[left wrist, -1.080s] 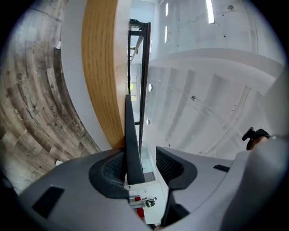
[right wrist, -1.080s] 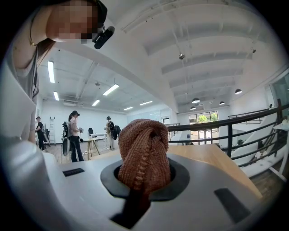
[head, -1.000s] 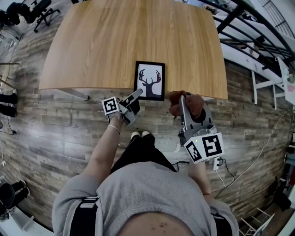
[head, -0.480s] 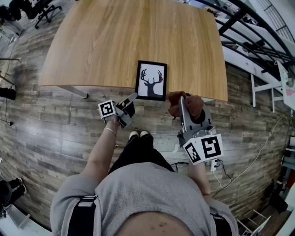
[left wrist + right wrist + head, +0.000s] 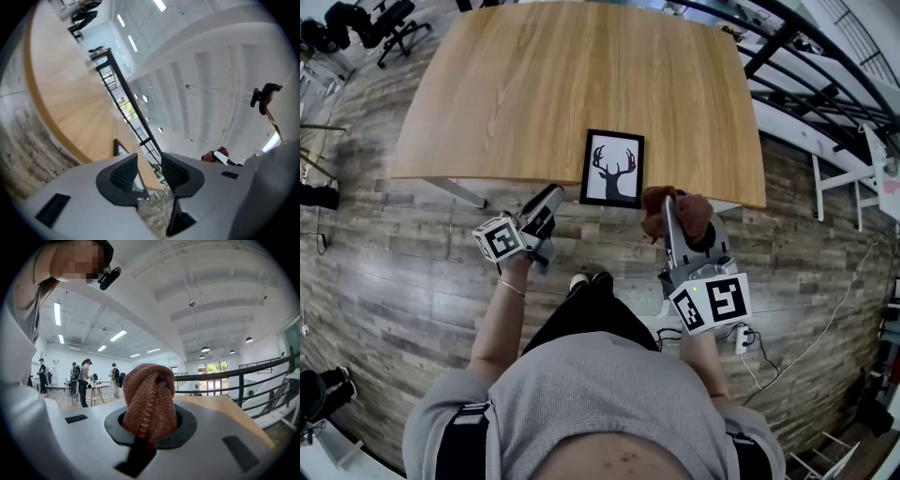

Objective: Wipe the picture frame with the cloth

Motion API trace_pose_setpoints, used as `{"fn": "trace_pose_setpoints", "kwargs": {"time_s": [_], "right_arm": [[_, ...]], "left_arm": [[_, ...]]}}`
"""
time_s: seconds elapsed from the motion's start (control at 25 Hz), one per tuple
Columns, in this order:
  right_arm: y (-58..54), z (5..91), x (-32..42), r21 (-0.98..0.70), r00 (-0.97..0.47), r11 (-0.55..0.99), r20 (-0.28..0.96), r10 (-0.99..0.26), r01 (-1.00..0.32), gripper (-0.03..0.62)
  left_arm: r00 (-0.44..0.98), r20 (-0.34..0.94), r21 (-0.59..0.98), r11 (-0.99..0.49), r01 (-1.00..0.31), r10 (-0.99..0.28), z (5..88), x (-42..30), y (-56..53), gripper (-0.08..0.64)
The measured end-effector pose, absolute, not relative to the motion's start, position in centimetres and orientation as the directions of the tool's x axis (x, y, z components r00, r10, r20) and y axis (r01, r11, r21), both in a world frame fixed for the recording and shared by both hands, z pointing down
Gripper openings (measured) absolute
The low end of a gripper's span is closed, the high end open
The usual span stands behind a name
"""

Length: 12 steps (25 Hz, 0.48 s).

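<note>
The picture frame (image 5: pixel 613 169) lies flat at the table's (image 5: pixel 534 84) near edge. The right gripper (image 5: pixel 668 201) clamps the brown cloth (image 5: pixel 695 212) just beside it. The left gripper (image 5: pixel 549 196), jaws apart and seemingly empty, hovers left of the frame.

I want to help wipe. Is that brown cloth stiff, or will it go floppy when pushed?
Probably floppy: the cloth bunches in soft knitted folds inside the right hand-held gripper. It likely squashes flat against the picture frame, and looks light.

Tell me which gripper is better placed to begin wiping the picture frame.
Probably the right gripper: its jaws are shut on the brown knitted cloth, beside the black rectangular picture frame. The left gripper is open and empty, so it cannot wipe.
</note>
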State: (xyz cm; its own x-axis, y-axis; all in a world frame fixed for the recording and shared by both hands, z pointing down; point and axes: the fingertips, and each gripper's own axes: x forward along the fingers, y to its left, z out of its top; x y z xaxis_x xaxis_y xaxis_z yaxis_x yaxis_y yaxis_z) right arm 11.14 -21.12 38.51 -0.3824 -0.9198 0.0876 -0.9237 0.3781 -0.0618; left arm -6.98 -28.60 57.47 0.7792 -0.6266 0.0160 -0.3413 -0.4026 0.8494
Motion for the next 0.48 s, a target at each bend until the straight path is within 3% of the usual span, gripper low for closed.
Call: {"fn": "trace_pose_setpoints", "kwargs": {"time_s": [0.08,0.2,0.28,0.48], "right_arm": [[-20.9,37.9,10.7,-0.042,-0.372,0.370,0.069,-0.925,-0.928,0.046],[-20.1,37.0,9.8,-0.042,-0.367,0.365,0.033,-0.930,-0.930,0.046],[-19.4,36.3,9.3,-0.041,-0.363,0.362,0.011,-0.932,-0.931,0.046],[-17.5,34.6,8.2,-0.027,-0.354,0.355,-0.033,-0.935,-0.935,0.046]], "left_arm": [[0.801,-0.119,0.798,-0.537,-0.275,-0.587,52.0,-5.6,-28.1,0.163],[0.795,-0.198,0.693,-0.655,-0.300,-0.573,45.4,-4.8,-26.6,0.142],[0.772,-0.219,0.624,-0.694,-0.359,-0.597,42.3,-4.4,-25.7,0.054],[0.717,-0.183,0.469,-0.701,-0.537,-0.672,39.6,-3.1,-22.9,0.008]]}}
